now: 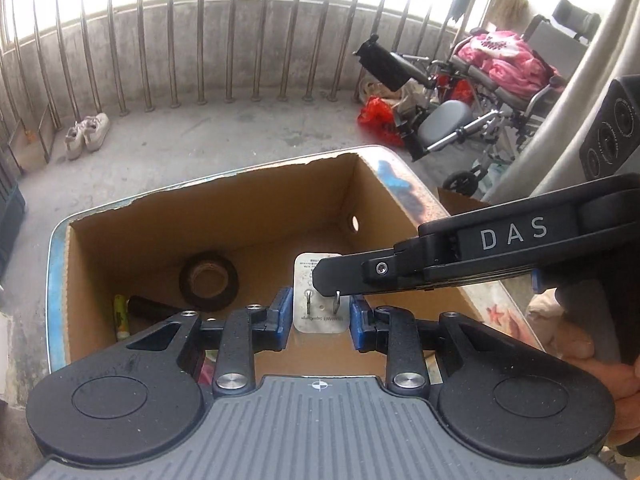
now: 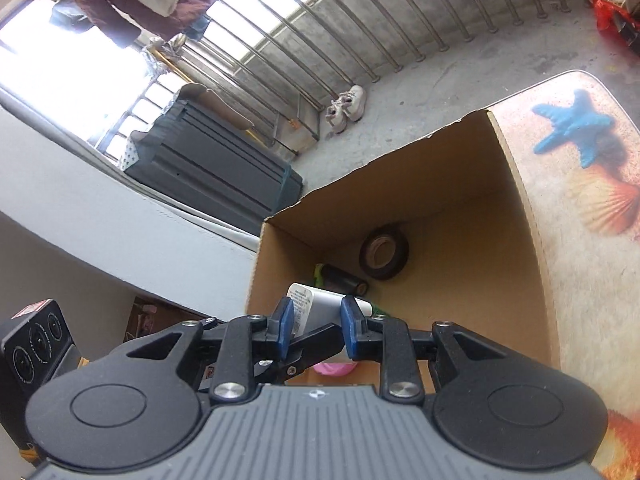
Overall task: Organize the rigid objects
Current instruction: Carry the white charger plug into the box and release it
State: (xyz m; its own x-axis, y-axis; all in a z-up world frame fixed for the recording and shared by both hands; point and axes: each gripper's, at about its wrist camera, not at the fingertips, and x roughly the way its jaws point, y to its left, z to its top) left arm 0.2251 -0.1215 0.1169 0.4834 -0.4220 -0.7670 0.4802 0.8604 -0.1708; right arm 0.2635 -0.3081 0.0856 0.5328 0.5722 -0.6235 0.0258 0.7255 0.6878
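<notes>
Both sets of fingers, left (image 1: 320,314) and right (image 2: 316,330), squeeze one white plug (image 1: 320,300) (prongs up) over the box (image 1: 120,240); tape (image 1: 209,282) lies beyond.

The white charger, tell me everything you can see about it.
The charger is a flat white plastic block with rounded corners, grey print on one face and two metal prongs sticking out of it. It hangs over the open box, prong face toward the left wrist camera. The left gripper brackets its sides, though actual contact is not clear. The right gripper appears clamped on its body in the right wrist view. It touches nothing in the box.
</notes>
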